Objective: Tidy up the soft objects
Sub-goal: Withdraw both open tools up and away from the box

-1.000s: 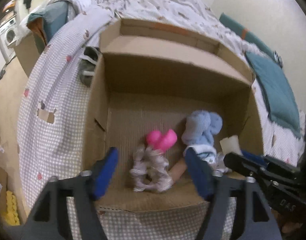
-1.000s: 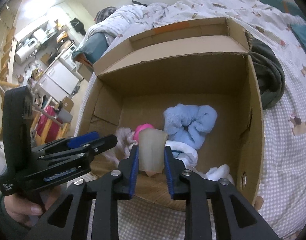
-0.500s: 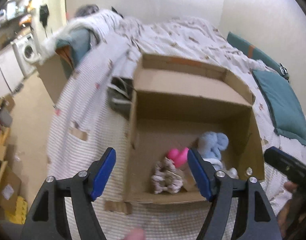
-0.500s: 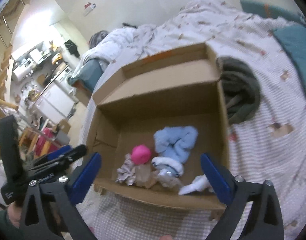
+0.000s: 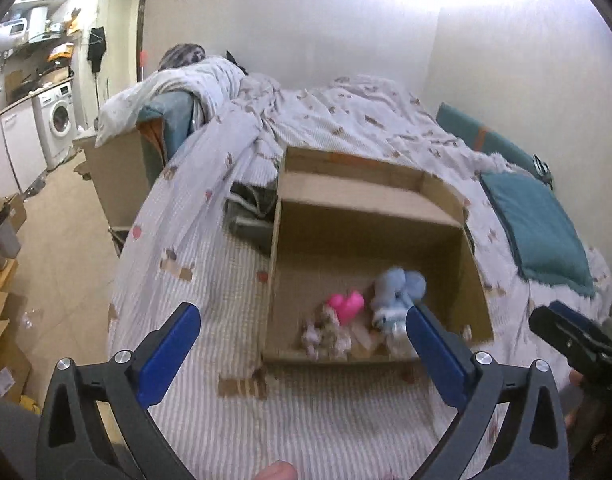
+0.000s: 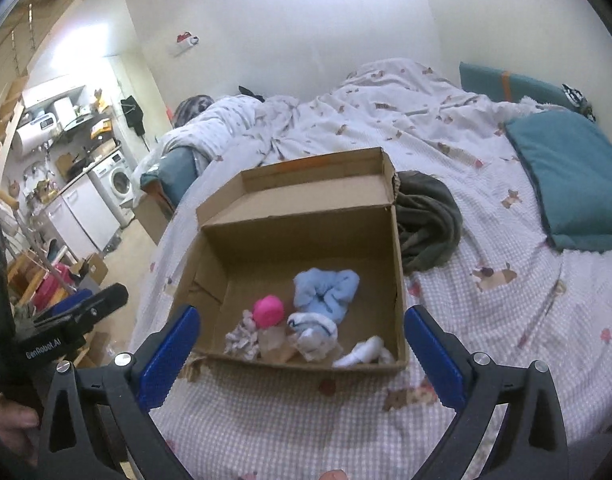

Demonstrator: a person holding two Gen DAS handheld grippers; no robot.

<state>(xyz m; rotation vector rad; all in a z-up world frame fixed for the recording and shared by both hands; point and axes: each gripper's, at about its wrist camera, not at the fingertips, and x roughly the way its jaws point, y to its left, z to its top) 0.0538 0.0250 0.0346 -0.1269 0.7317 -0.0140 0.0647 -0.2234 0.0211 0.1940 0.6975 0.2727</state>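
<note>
soft things in the box, both tongs wide

the left tongs (image 5: 302, 344) and right tongs (image 6: 302, 344) were spread wide, holding nothing, above the bed (image 6: 485, 320). the cardboard box (image 6: 397, 280) sat on it near the front edge. a pink ball (image 6: 268, 311), blue cloth (image 6: 325, 288) and white sock (image 6: 361, 352) lay along its front wall.

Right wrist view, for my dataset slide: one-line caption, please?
Open right gripper held back from a cardboard box on the bed, holding soft items including a pink ball.
</note>
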